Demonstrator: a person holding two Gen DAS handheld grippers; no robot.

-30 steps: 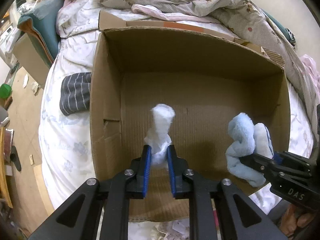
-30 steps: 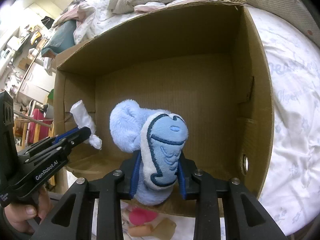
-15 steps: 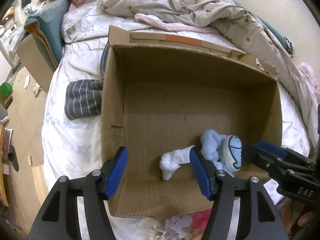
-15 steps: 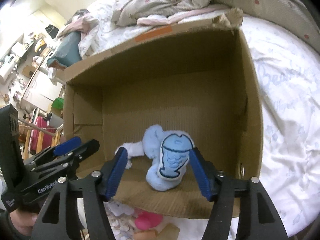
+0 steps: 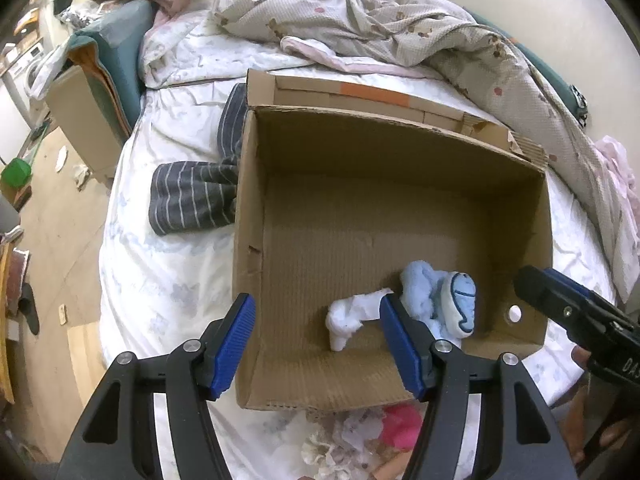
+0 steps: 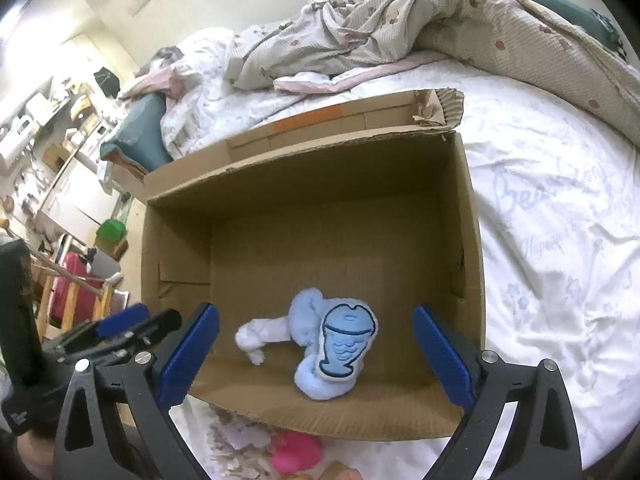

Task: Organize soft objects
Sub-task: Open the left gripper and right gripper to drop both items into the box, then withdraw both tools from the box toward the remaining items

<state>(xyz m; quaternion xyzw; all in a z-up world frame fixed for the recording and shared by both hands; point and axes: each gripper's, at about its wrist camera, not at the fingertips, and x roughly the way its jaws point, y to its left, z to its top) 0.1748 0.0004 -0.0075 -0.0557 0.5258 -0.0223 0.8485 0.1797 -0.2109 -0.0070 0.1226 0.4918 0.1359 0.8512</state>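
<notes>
As both claws hung above the near edge of the cardboard box (image 6: 468, 216), their jaws were spreading apart with nothing pinched between them: the left claw (image 5: 316, 346) stood partly spread, the right claw (image 6: 316, 356) spread wide. Just below and behind the claws, outside the box on the white bedsheet (image 6: 560, 280), lay a pink soft thing (image 6: 296, 454) among crumpled pale scraps (image 5: 340, 440), apparently not yet put away. Directly ahead of the fingertips, on the box floor by its near wall, a white sock (image 5: 348, 316) rested against a light blue plush slipper (image 6: 336, 352) with a stitched fish patch, both lying free. Off to the left claw's left, beside the box wall, a dark striped cloth (image 5: 192, 196) lay on the sheet. Farthest out, a rumpled quilt (image 5: 380, 28) was heaped along the bed. The step in hand looked like the release of two items into the box; the next move would likely call for drawing back over the near wall and reaching down for the pink thing.
</notes>
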